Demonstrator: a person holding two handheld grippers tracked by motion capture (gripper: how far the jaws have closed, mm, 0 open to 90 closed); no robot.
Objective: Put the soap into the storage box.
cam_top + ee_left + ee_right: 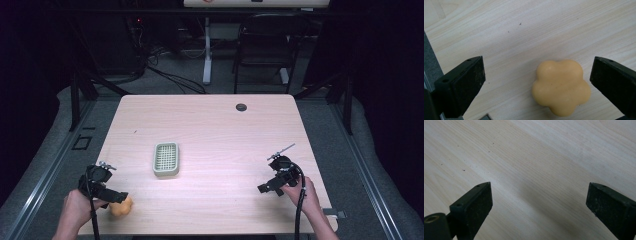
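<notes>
We see a pale wooden table (210, 130) from above, with a person's forearms reaching in from the near edge, each hand holding a black two-jaw gripper.

The left gripper (116, 196) sits at the near left corner of the table. Its jaws stand wide apart and hold nothing. Just beside its tip lies a flower-shaped orange soap (121, 206), close to the table's near edge. In the left gripper view, the left gripper (537, 85) looks down on the soap (561, 87), which rests flat on the wood between the two black jaws, nearer the jaw at the right of that view. Neither jaw touches it.

The right gripper (265, 188) hangs over the near right part of the table, well apart from the soap. In the right gripper view its jaws are spread wide over bare wood, with nothing between them.

A pale green soap dish (166, 159) with a slotted insert stands on the table between the two grippers, closer to the left one and farther from the person. A small dark round grommet (241, 107) sits near the table's far edge.
</notes>
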